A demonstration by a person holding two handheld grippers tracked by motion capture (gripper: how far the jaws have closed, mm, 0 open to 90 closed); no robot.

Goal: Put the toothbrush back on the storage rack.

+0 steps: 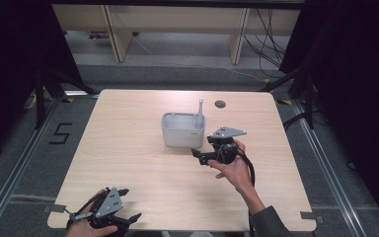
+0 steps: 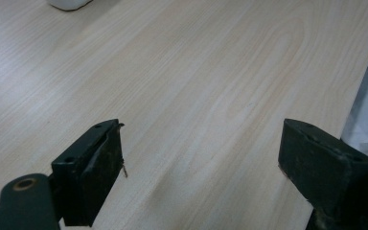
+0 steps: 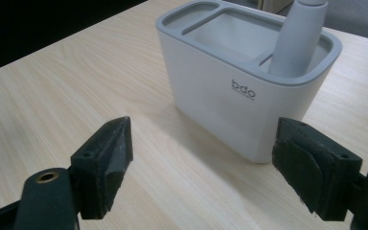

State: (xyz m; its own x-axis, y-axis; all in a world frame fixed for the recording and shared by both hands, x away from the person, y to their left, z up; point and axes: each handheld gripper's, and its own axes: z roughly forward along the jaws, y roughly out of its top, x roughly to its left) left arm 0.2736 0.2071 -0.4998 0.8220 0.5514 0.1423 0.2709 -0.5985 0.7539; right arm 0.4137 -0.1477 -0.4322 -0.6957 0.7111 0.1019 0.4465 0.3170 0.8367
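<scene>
A white caddy with a grey rim (image 1: 182, 129) (image 3: 230, 91) stands mid-table, split into compartments. A grey handle (image 1: 200, 113) (image 3: 297, 38) stands upright in its right-hand compartment. My right gripper (image 1: 201, 156) (image 3: 201, 167) is open just in front of the caddy, jaws wide, nothing between them. My left gripper (image 1: 131, 204) (image 2: 201, 167) is open at the table's near left edge, over bare wood.
The light wood table (image 1: 128, 148) has a round cable hole (image 1: 220, 104) behind the caddy. Wooden furniture legs (image 1: 116, 34) and cables (image 1: 266, 39) lie on the floor beyond. A "5" mark (image 1: 60, 133) is on the floor at left.
</scene>
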